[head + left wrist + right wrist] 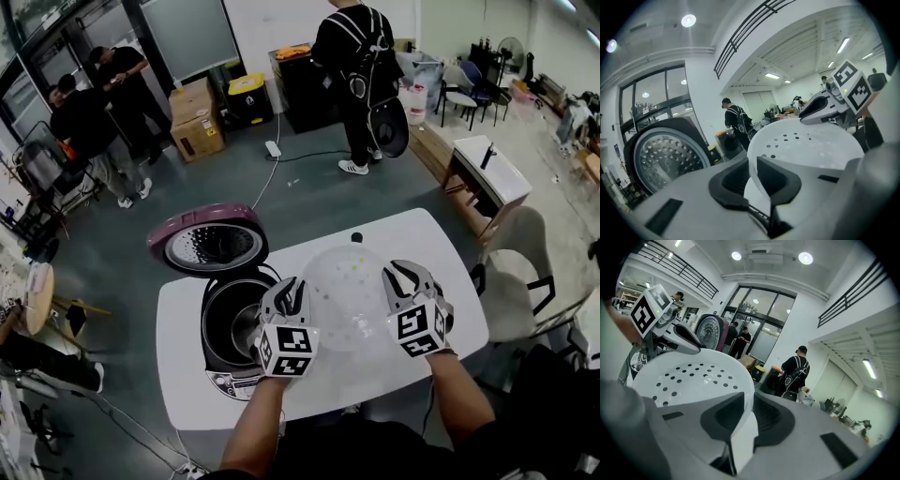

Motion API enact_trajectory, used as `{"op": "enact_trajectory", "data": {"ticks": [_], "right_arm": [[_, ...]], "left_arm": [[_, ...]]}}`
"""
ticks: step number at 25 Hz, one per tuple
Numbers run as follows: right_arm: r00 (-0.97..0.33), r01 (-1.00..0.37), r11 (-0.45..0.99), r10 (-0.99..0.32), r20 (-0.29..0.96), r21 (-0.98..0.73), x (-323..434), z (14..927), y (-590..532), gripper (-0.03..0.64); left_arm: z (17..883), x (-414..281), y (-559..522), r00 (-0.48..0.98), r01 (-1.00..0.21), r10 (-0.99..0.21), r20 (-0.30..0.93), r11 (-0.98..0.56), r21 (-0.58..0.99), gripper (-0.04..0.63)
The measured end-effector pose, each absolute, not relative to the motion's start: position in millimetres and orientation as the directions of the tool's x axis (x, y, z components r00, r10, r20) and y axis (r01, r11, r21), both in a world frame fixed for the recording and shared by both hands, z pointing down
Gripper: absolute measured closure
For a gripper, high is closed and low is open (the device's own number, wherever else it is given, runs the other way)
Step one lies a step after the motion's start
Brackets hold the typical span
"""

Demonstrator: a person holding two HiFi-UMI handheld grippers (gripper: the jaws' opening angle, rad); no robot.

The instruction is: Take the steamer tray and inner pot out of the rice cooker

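Around: rice cooker (225, 375) sits on the left part of the white surface (441, 239). Its lid (208, 246) is swung open at the back. A small dark item (356, 237) lies on the surface just beyond the tray; can't tell what it is. A chair (516, 281) stands just off the right edge. Further back on the floor there are cardboard boxes (197, 120) and a few people standing.

Containers: the inner pot (232, 323) sits in the cooker body, contents not readable. The steamer tray (347, 298), white with holes, is out of the cooker and held in the air over the surface, just right of the cooker.

Left tool (289, 292) is clamped on the tray's left rim and right tool (405, 277) on its right rim. In each gripper view the rim is pinched between the pads.
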State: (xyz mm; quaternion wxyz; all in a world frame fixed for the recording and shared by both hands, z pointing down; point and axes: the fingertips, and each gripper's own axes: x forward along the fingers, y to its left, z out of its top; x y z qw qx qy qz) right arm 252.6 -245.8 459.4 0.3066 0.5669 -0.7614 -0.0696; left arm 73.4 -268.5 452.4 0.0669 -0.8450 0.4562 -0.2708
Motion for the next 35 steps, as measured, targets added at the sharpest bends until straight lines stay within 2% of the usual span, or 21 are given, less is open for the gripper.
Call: {"op": "enact_trajectory", "data": {"ticks": [6,13,32,33,35], "right_arm": [[-0.111,-0.836,0.333,-0.881,0.460,0.436,297.6,503.3,-235.6,0.555],[-0.057,-0.841,0.334,-0.837,0.545,0.425,326.2,573.9,-232.7,0.558],[-0.079,-0.873,0.369,-0.752,0.654,0.319,380.1,735.4,-228.0,0.558],[-0.079,-0.876,0.365,-0.753,0.654,0.315,380.5,735.6,-228.7,0.556],[-0.091,-0.885,0.358,-0.761,0.643,0.298,378.1,725.6,-231.0,0.491]], "left_arm": [[498.7,119.8,-266.9,0.482,-0.705,-0.749,0.455,-0.640,-0.306,0.538],[572.1,150.6,-267.2,0.470,-0.672,-0.688,0.553,-0.685,-0.282,0.535],[731.2,200.9,-265.4,0.454,-0.717,-0.634,0.626,-0.677,-0.166,0.535],[731.5,199.6,-266.2,0.453,-0.725,-0.638,0.623,-0.670,-0.160,0.525],[722.9,196.6,-266.8,0.464,-0.738,-0.637,0.616,-0.663,-0.130,0.447]]}}
